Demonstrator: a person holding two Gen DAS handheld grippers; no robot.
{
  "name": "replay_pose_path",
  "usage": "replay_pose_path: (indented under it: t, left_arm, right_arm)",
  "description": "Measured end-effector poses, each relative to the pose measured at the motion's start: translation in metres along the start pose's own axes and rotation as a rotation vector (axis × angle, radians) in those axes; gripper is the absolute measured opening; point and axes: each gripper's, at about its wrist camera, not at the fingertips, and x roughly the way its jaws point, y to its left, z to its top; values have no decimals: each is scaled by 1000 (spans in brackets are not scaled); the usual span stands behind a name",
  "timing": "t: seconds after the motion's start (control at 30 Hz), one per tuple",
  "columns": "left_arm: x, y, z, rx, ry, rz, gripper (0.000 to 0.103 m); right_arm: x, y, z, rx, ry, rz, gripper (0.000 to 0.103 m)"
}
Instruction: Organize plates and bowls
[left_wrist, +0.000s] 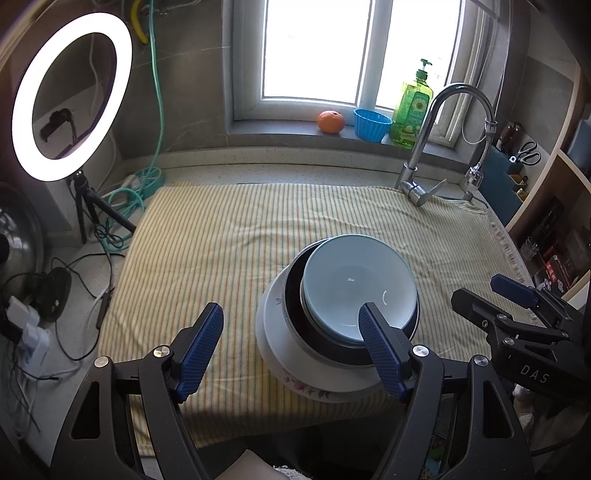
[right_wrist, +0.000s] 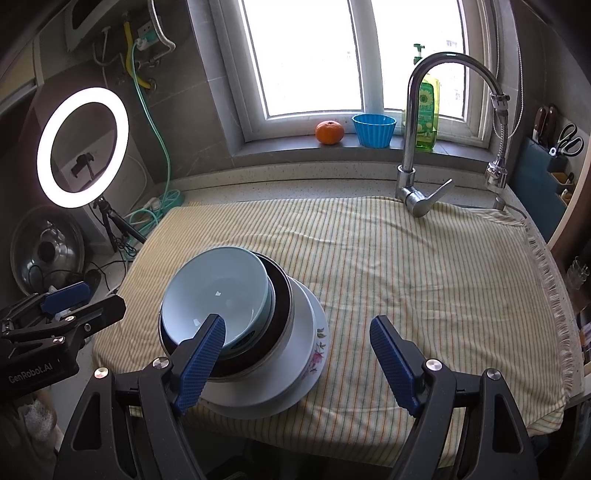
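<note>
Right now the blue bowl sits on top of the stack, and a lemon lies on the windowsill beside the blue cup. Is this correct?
Not quite. The fruit on the windowsill is an orange, not a lemon; the right wrist view shows it. The blue bowl does top the stack, and the orange lies beside the blue cup.

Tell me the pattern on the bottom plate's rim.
Pink flowers on white plate, clearest in the right wrist view.

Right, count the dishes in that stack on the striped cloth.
4: light blue bowl on top, dark steel-rimmed bowl beneath, white plate under that, floral plate at the bottom. Others may be hidden between.
</note>
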Motion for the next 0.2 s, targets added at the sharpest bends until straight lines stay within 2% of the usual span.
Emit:
replay_pose_path:
  t: [0.2]
  left_arm:
    - [3, 2, 0, 1, 4, 4, 76]
  right_arm:
    - [2, 1, -1, 0, 7, 0, 77]
